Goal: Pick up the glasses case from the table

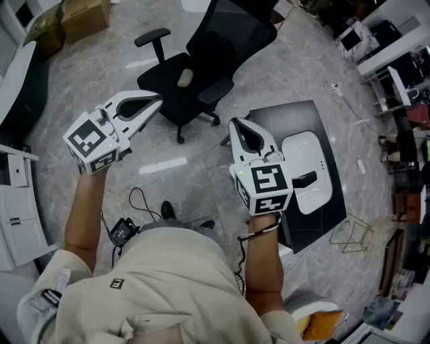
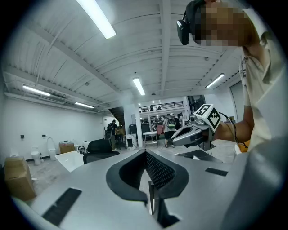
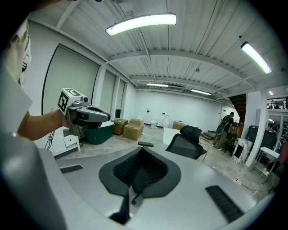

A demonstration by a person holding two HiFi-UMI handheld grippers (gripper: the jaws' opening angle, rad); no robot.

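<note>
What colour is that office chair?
The office chair is black; clearest in the head view.

Black office chair (image 1: 195, 64) is parked on the shiny grey floor (image 1: 87, 80) with something tan on its seat. Cardboard boxes (image 1: 84, 17) sit in the far corner, and there's a green tub (image 3: 96, 131) near them.

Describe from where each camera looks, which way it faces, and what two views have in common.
Head view: on the person's head, facing steeply down at the floor, office chair and dark table; shows both forearms, torso, left gripper, right gripper.
Left gripper view: on the left gripper, facing along its shut jaws across the hall; shows the right gripper and torso.
Right gripper view: on the right gripper, facing along its shut jaws; shows the left gripper and a forearm.
Shared: head and right gripper views both show the left gripper and office chair.
</note>
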